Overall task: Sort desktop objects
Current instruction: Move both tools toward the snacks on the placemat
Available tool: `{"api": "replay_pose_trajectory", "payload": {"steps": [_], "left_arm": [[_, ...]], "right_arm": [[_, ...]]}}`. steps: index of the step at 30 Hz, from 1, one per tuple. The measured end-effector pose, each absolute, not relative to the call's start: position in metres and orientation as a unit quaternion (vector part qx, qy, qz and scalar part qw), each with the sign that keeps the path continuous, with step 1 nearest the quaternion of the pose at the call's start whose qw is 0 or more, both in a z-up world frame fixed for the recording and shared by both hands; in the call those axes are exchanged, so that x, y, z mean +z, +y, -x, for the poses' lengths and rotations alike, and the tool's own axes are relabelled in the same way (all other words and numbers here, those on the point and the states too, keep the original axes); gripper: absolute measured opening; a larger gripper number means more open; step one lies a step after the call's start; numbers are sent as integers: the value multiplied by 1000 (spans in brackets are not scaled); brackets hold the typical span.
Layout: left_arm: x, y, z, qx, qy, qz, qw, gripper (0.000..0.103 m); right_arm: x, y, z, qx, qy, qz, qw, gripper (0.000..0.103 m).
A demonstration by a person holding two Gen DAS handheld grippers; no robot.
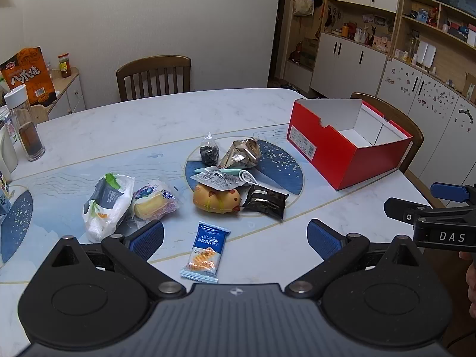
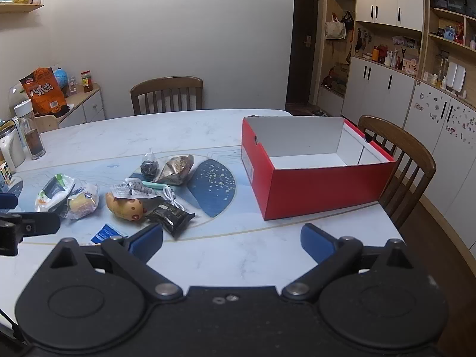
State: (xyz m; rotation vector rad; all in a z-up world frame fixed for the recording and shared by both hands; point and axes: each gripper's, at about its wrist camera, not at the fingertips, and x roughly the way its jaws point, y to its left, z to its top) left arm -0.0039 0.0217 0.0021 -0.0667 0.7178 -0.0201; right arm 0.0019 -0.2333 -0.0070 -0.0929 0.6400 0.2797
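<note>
Left wrist view: left claw (image 1: 235, 236) spread wide and empty above a glossy blue cracker packet (image 1: 206, 251) lying flat on the marble-patterned desk (image 1: 166, 119). Right wrist view: right claw (image 2: 232, 242) equally wide, empty; rectangular red cardboard box (image 2: 315, 190) open-topped, crinkly snack bags (image 2: 175, 168) clustered left.

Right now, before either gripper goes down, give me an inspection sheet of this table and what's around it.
Surface: marble-look table with a blue patterned mat, dry.
Job's things: blue cracker packet nearest the left gripper; yellow duck toy, black snack pouch, cake slice in wrapper and white plastic bag in a loose cluster; red shoebox open, nothing seen inside.
Clutter: glass tumbler at the far left edge.
Grippers: left gripper and right gripper both open, holding nothing.
Cables: white charging cable lying in the cluster.
Surroundings: two wooden chairs, wall cabinets.
</note>
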Motion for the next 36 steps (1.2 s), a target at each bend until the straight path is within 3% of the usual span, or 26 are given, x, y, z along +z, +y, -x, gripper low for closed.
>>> {"api": "replay_pose_trajectory", "payload": {"steps": [36], "left_arm": [[-20, 109, -44, 7, 358, 42, 933, 103]], "right_arm": [[-31, -157, -41, 155, 329, 57, 930, 96]]}}
